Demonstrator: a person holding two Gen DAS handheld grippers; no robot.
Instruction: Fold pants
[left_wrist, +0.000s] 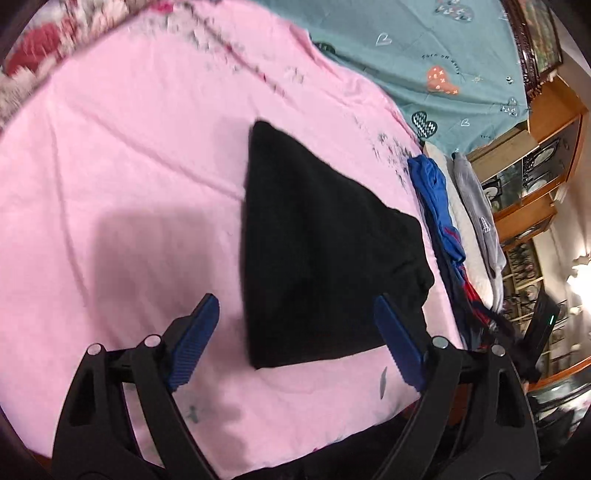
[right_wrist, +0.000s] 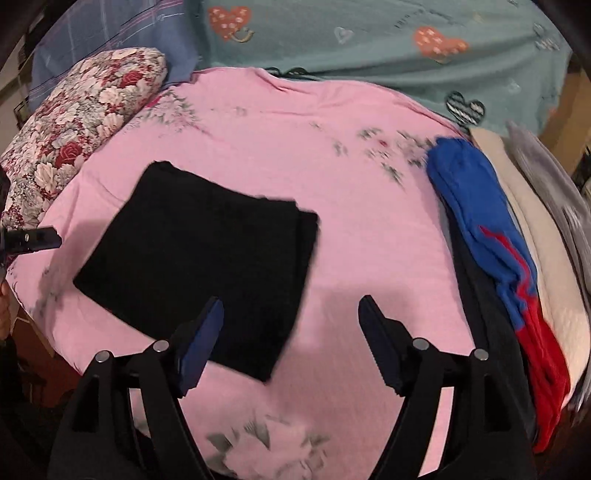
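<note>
Folded black pants (right_wrist: 199, 258) lie flat on the pink sheet (right_wrist: 369, 229) — left of the blue garment (right_wrist: 476, 206).
Both the left gripper (left_wrist: 295, 328) and right gripper (right_wrist: 291, 332) stand wide, empty; the soft, light cloth probably slumps — take an edge.

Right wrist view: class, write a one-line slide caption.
Folded black pants lie flat on the pink sheet; the open right gripper hovers above, holding nothing.

Pink sheet (right_wrist: 332, 177), floral pillow (right_wrist: 81, 107), teal heart blanket (right_wrist: 369, 48), blue-red garment (right_wrist: 480, 214) alongside.
</note>
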